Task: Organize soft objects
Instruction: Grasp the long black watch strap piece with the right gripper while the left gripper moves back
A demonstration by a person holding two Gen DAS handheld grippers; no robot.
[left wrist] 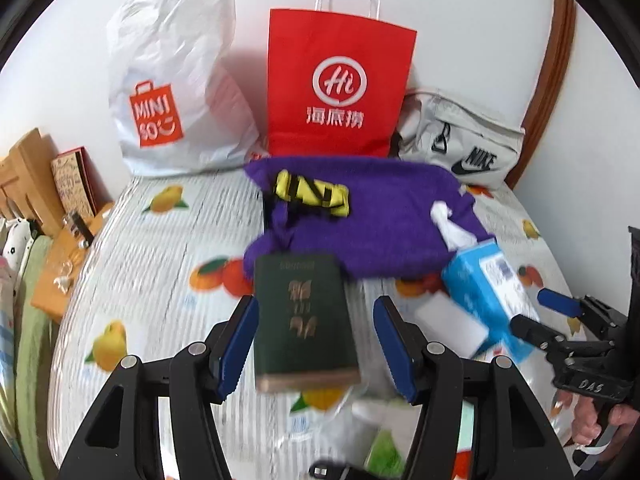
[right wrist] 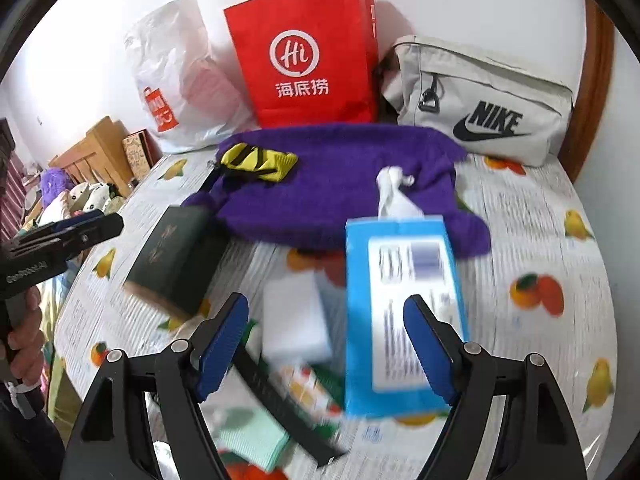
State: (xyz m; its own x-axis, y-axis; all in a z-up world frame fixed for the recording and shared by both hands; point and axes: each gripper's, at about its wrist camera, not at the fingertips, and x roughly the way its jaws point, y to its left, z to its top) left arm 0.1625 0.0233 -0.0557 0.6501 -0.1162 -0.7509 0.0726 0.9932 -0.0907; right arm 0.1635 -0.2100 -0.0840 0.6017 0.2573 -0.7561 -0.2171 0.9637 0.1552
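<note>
Leaning behind the purple cloth (left wrist: 360,216), bags read MINISO (left wrist: 156,116), Hi (right wrist: 300,60), NIKE (right wrist: 488,120) (green cloth: right view only); both grippers (left wrist: 316,344) (right wrist: 326,344) gape, empty.

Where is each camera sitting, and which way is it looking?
Left wrist view: sits on the left gripper, looking down past its open blue fingers at the green book; the right gripper and its hand show at right.
Right wrist view: sits on the right gripper, looking at the blue tissue pack; the left gripper shows at left.
Both share the red bag, purple cloth and fruit-print table.
</note>
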